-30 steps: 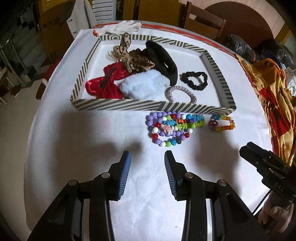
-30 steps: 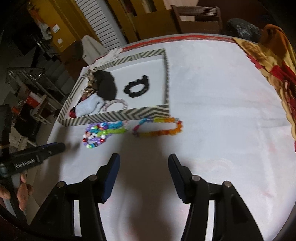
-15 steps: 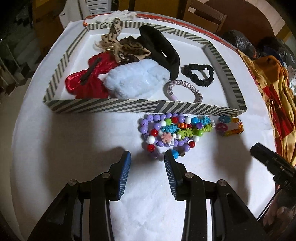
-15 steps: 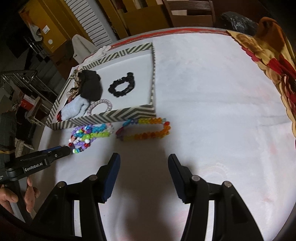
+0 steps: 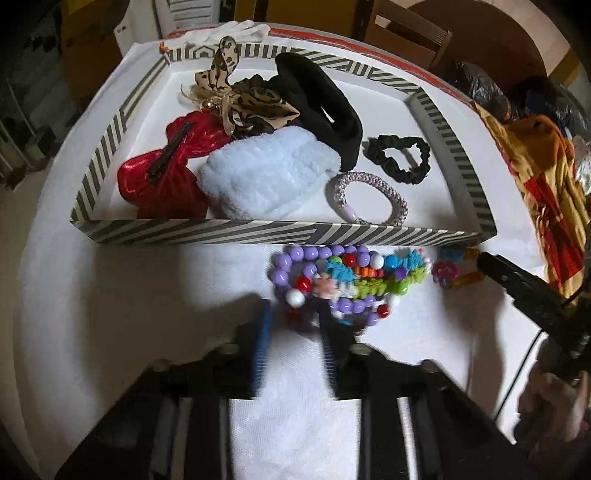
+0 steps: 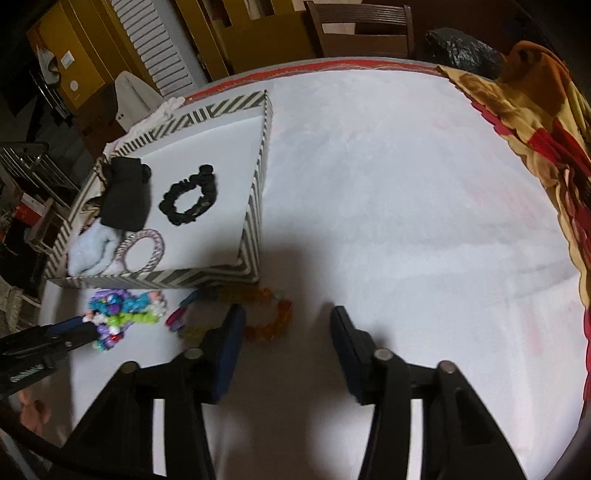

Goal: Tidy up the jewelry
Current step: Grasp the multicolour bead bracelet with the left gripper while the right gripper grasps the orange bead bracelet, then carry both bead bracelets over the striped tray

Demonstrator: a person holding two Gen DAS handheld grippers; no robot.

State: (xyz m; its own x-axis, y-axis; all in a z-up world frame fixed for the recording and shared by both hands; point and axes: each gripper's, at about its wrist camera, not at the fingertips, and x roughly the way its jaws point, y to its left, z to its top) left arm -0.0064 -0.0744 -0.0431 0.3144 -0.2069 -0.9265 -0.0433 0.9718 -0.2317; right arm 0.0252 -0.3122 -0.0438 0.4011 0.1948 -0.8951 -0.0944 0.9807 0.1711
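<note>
Left wrist, bead pile (image 5: 343, 280) touching parted jaws

Striped tray (image 5: 280, 234), multicoloured beads (image 5: 332, 275)

Wooden chair (image 6: 360, 27) behind white-clothed table (image 6: 406, 184)

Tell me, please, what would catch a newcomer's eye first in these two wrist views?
Most striking is the heap of bright beaded bracelets on the white tablecloth, right against the near wall of the striped tray, with the open left gripper at its edge. Inside the tray sit a red bow, a fluffy blue scrunchie and a black scrunchie. The right gripper hangs open beside an orange bracelet.
</note>
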